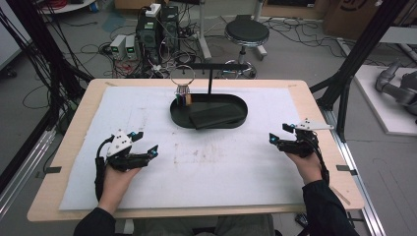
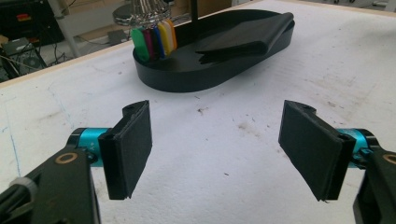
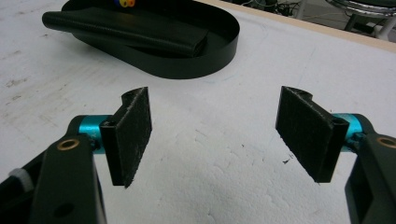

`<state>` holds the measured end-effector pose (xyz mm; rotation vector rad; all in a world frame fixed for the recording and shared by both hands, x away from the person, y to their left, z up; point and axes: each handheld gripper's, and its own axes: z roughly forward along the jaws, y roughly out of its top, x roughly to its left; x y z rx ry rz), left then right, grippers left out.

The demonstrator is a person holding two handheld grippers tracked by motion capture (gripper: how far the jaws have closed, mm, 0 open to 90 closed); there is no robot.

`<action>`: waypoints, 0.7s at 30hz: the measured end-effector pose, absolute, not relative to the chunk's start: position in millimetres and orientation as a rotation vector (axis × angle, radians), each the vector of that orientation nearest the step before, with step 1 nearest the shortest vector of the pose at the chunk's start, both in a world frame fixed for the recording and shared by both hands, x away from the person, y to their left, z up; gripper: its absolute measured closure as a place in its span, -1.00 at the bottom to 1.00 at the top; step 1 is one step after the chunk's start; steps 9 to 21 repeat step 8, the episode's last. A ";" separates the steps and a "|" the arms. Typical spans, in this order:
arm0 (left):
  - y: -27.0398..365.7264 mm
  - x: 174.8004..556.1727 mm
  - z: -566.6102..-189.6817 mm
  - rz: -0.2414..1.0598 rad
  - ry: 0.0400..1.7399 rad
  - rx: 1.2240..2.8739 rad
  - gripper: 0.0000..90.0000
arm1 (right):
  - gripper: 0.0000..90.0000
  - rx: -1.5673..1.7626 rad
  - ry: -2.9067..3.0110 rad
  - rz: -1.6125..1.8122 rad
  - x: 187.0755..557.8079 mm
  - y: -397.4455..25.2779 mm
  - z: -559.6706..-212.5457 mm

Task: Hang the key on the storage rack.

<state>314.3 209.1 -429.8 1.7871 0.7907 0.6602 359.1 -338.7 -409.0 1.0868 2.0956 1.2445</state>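
Black folded cloth [image 1: 216,117] lies inside the black oval tray [image 1: 209,124] at the far middle of the bench [image 1: 74,128], its long fold running toward the tray's right end; in the right gripper view it reads as a flattened roll [image 3: 126,30] resting against the tray wall [image 3: 187,65], and in the left gripper view as a dark slab [image 2: 247,37] across the tray floor. By the look of it, it is light and limp, likely to sag and unfold if lifted from one corner, so the thick folded edge, where the layers stack, seems the best place to pinch; its matte surface should not slip much against the padded faces. At the tray's left end hangs a bunch of coloured tags [image 2: 154,42] under a metal ring [image 1: 183,74] on a black stand [image 1: 211,78], just beside the cloth, and a careless reach could knock them. The left tongs [image 1: 146,143] rest over the white mat [image 1: 246,172] at the near left, spread wide and holding nothing; the right tongs [image 1: 279,133] sit at the near right, likewise spread and empty. Both are well apart from the tray, their jaws pointing toward it.
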 end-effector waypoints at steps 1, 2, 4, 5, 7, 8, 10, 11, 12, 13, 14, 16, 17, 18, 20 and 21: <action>208.8 315.0 -430.4 0.659 0.795 1.787 -0.43 | -0.40 1.084 2.094 1.245 359.1 -339.4 -409.5; 208.7 315.7 -430.8 0.658 0.797 1.789 -0.43 | -0.40 1.091 2.093 1.242 359.0 -339.7 -409.8; 208.6 316.6 -431.6 0.656 0.801 1.795 -0.43 | -0.40 1.095 2.094 1.241 359.4 -340.7 -410.8; 208.6 316.9 -431.9 0.652 0.807 1.791 -0.43 | -0.40 1.099 2.092 1.241 359.9 -341.1 -411.2; 209.7 317.6 -432.3 0.649 0.812 1.790 -0.43 | -0.41 1.095 2.093 1.240 360.3 -342.1 -412.0; 210.1 317.8 -432.5 0.648 0.818 1.790 -0.43 | -0.40 1.099 2.091 1.238 360.5 -342.3 -412.4; 210.1 317.8 -432.5 0.648 0.818 1.790 -0.43 | -0.40 1.099 2.091 1.238 360.5 -342.3 -412.4; 210.1 317.8 -432.5 0.648 0.818 1.790 -0.43 | -0.40 1.099 2.091 1.238 360.5 -342.3 -412.4; 210.1 317.8 -432.5 0.648 0.818 1.790 -0.43 | -0.40 1.099 2.091 1.238 360.5 -342.3 -412.4; 210.1 317.8 -432.5 0.648 0.818 1.790 -0.43 | -0.40 1.099 2.091 1.238 360.5 -342.3 -412.4; 210.1 317.8 -432.5 0.648 0.818 1.790 -0.43 | -0.40 1.099 2.091 1.238 360.5 -342.3 -412.4; 210.1 317.8 -432.5 0.648 0.818 1.790 -0.43 | -0.40 1.099 2.091 1.238 360.5 -342.3 -412.4; 210.1 317.8 -432.5 0.648 0.818 1.790 -0.43 | -0.40 1.099 2.091 1.238 360.5 -342.3 -412.4; 210.1 317.8 -432.5 0.648 0.818 1.790 -0.43 | -0.40 1.099 2.091 1.238 360.5 -342.3 -412.4; 210.1 317.8 -432.5 0.648 0.818 1.790 -0.43 | -0.40 1.099 2.091 1.238 360.5 -342.3 -412.4; 210.1 317.8 -432.5 0.648 0.818 1.790 -0.43 | -0.40 1.099 2.091 1.238 360.5 -342.3 -412.4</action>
